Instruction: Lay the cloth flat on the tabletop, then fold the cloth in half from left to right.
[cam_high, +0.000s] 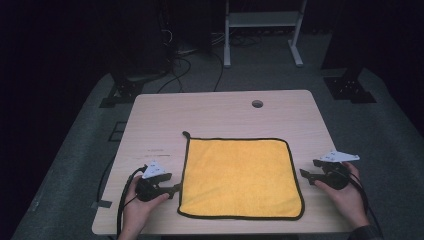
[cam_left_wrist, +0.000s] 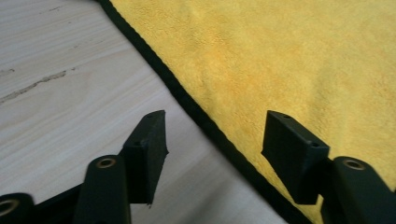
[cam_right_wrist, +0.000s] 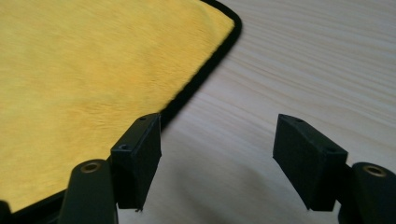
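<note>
High view: fixed above the person's side, facing forward and down, far enough to take in the whole table (cam_high: 220, 107) and the floor beyond. Left gripper view: close and low, looking along its own fingers (cam_left_wrist: 149, 140) at the yellow cloth's (cam_left_wrist: 289, 60) left edge. Right gripper view: equally near, at the cloth's right edge (all three share cloth and tabletop).

Both grippers are black: the left gripper (cam_high: 176, 189) trails a black cable, the right gripper (cam_high: 304, 173) carries a grey three-cornered plate on top.
</note>
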